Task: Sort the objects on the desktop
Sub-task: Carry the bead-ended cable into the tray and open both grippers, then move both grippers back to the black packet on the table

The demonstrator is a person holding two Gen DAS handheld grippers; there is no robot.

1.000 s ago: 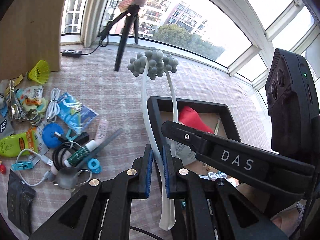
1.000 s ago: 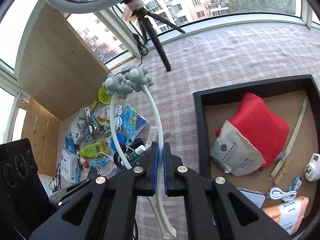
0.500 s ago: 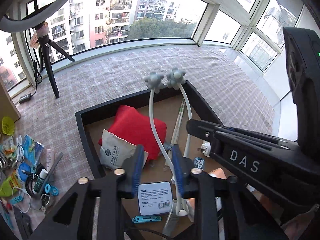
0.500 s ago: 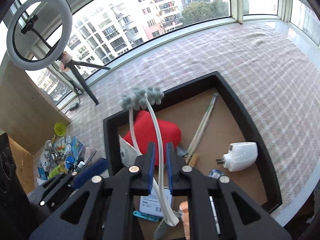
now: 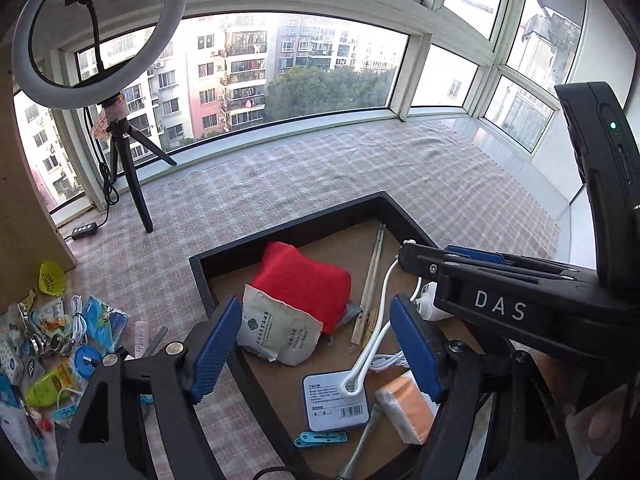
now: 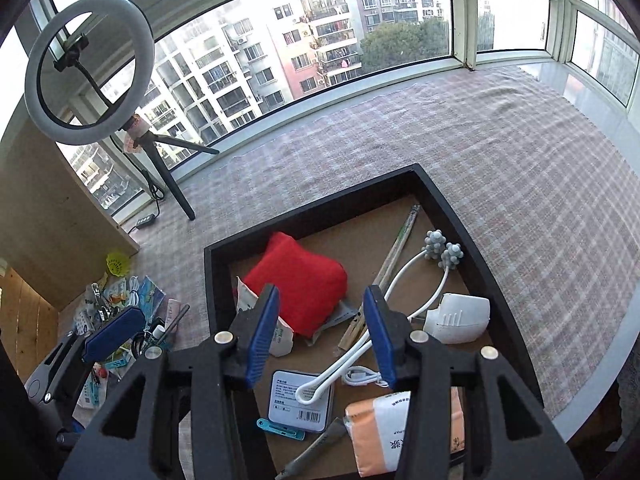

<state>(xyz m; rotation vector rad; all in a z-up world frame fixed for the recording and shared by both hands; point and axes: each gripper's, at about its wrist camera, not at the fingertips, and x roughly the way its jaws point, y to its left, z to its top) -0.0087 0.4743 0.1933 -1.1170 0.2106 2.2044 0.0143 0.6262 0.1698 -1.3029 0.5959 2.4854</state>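
checked cloth (image 6: 500, 152) under black tray (image 6: 320, 210), by windows (image 6: 320, 20).

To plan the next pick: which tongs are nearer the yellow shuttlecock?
Left. Left tongs straddle the tray rim nearest the shuttlecock; right tongs hang over the tray's middle.

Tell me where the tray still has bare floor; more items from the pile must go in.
Bare cardboard lies in the tray's far corner, between the red pouch and the chopsticks, and above the massager's knobbed heads. The near end is crowded: tin, orange pack, white cable, blue clip.
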